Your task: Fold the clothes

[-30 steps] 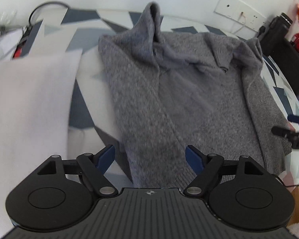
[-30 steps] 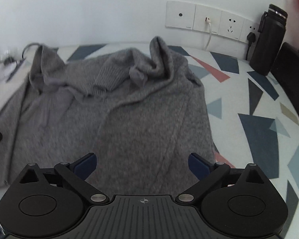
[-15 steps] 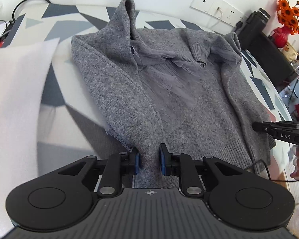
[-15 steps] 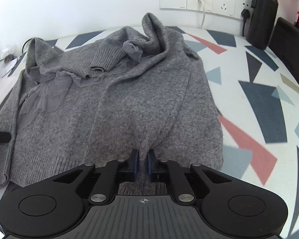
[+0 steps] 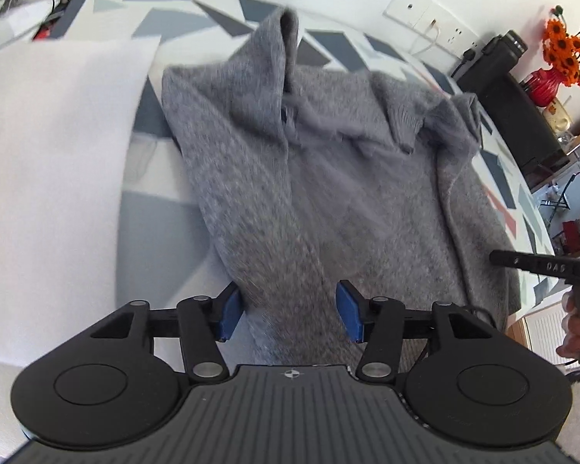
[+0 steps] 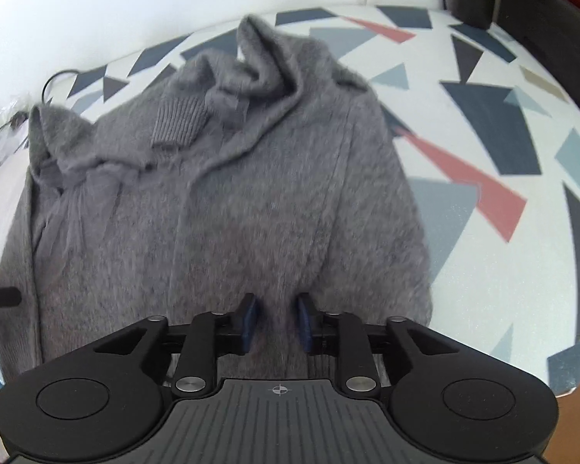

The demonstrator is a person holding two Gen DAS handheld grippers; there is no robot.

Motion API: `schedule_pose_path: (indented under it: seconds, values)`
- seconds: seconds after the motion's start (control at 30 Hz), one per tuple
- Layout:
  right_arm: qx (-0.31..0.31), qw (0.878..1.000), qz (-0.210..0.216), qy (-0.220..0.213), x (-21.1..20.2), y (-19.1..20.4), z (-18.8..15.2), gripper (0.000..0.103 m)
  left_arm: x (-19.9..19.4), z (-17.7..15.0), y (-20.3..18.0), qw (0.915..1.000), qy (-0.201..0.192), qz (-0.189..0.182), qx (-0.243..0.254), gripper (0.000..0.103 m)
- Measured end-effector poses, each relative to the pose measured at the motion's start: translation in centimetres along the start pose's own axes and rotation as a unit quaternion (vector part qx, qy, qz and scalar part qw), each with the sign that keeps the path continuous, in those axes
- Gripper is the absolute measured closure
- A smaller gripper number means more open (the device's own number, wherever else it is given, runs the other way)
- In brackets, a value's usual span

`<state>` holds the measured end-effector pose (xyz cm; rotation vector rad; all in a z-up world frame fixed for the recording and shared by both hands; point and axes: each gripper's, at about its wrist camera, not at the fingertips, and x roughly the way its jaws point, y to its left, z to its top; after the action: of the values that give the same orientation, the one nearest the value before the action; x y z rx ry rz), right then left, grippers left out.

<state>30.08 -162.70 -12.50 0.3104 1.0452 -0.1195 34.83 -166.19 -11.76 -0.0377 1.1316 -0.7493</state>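
Observation:
A grey knitted sweater (image 5: pixel 328 193) lies spread on the patterned tablecloth (image 6: pixel 483 135), with its collar and cuffs bunched at the far end. My left gripper (image 5: pixel 290 311) is over the sweater's near left hem. Its jaws are opening, and the blue pads stand apart with knit lying loose between them. My right gripper (image 6: pixel 276 323) is over the near right hem of the sweater (image 6: pixel 232 212). Its jaws are opening too, with a narrow gap and fabric in it. The right gripper (image 5: pixel 541 266) also shows at the left wrist view's right edge, held by a hand (image 5: pixel 576 332).
A white sheet (image 5: pixel 50 174) lies left of the sweater. Cables (image 5: pixel 27 4) run at the far left corner. Wall sockets (image 5: pixel 425 15), a black bottle (image 5: pixel 498 54) and a red vase of orange flowers (image 5: pixel 560 58) stand at the back right. The table's edge is near the right gripper.
Both grippers went from wide open to shut on the sweater's near hem, and now their jaws have parted again. The hem has come nearer to both cameras.

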Motion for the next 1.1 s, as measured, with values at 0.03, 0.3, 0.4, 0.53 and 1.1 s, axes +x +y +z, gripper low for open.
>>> schedule_pose_path:
  seconds: [0.03, 0.3, 0.4, 0.53, 1.1]
  values:
    - [-0.001, 1.000, -0.002, -0.017, -0.8, 0.2, 0.6, 0.076, -0.8, 0.6, 0.2, 0.9999, -0.013, -0.004, -0.003, 0.048]
    - [-0.017, 0.994, 0.019, -0.105, -3.8, 2.6, 6.3, 0.046, -5.7, 5.8, 0.5, 0.9890, -0.139, -0.048, -0.016, 0.034]
    - [-0.042, 0.997, 0.029, -0.060, -0.5, 4.5, 6.4, 0.041, -3.8, 6.5, 0.3, 0.9907, -0.113, -0.073, -0.021, 0.031]
    - [-0.083, 0.996, -0.020, 0.005, 3.9, 6.8, 4.9, 0.055, 1.2, 5.1, -0.9, 0.9952, -0.033, -0.091, 0.007, 0.030]
    - [0.160, 0.980, -0.026, -0.118, -3.3, -12.8, 14.0, 0.100, 5.7, 2.7, -0.9, 0.9958, 0.026, -0.088, 0.003, 0.043]
